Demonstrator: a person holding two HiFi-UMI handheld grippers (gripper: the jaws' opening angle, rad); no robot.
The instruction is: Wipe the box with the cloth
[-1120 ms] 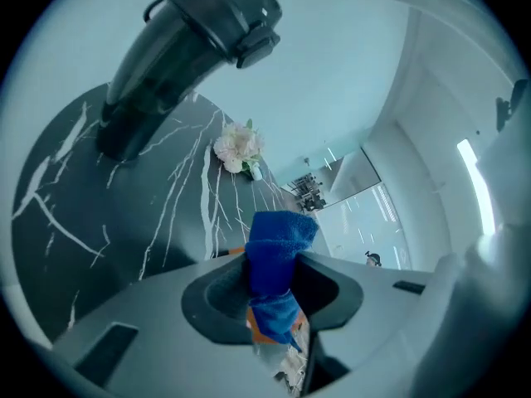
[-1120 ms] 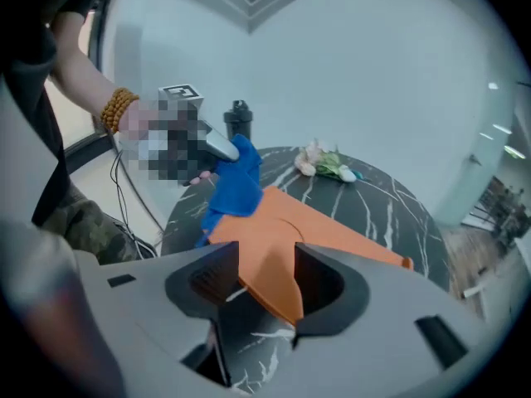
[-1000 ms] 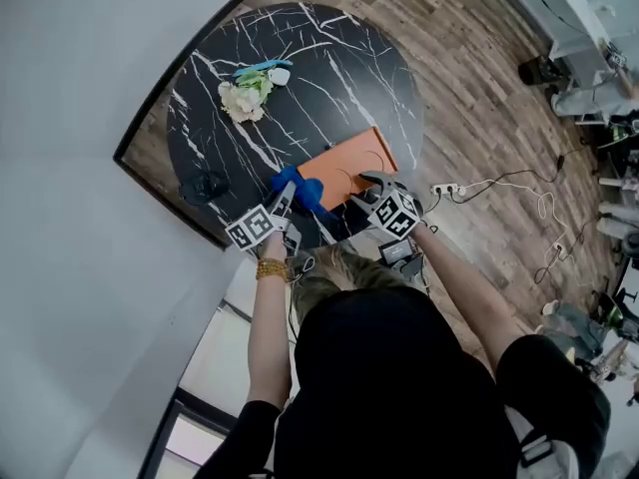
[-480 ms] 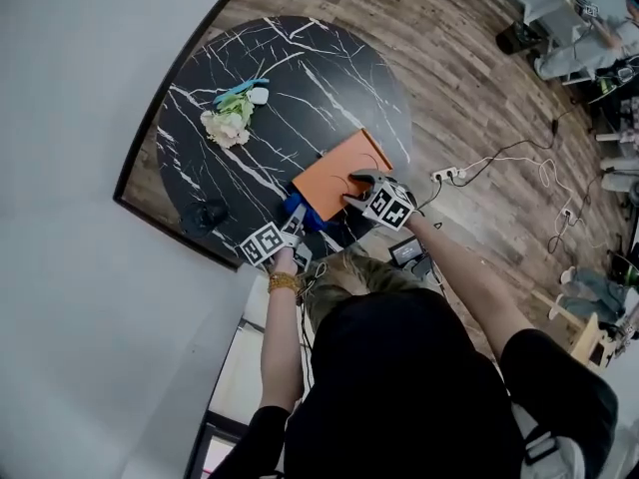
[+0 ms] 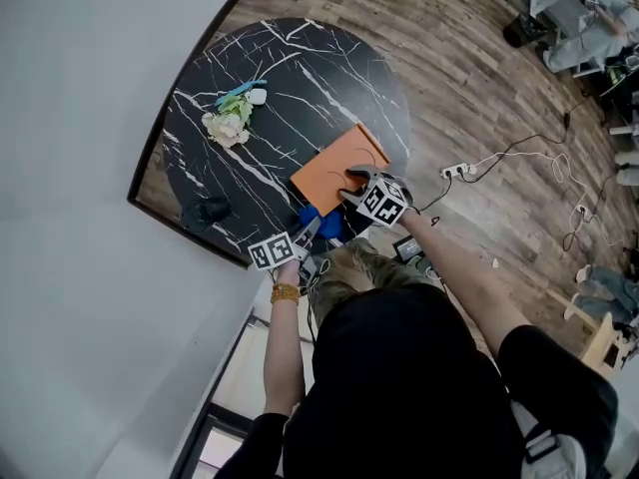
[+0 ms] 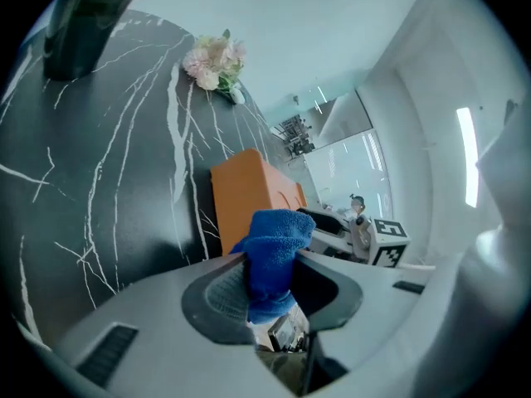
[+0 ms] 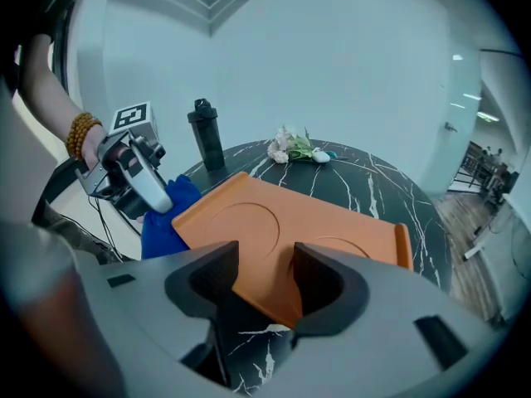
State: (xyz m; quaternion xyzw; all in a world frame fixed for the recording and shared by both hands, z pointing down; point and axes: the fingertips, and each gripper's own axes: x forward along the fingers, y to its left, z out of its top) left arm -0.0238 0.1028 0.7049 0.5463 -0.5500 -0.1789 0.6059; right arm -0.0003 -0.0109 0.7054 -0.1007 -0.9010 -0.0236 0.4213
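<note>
Over the last second I drew my left gripper [image 6: 278,264] back toward myself, and the blue cloth [image 6: 272,237] pinched in its jaws came with it. It had lain on the near left corner of the orange box [image 5: 334,168]; now it hung just off that box's near edge, by the rim of the table [image 5: 290,78]. My grip on the cloth had not changed. My right gripper [image 7: 265,259] had hardly stirred. Its jaws stood apart over the box's near corner, closing on nothing, and I judged it was there to steady the box, which lay flat where it had been. I took the pull as one wiping stroke run off the edge, so the cloth would have to go back onto the box.
</note>
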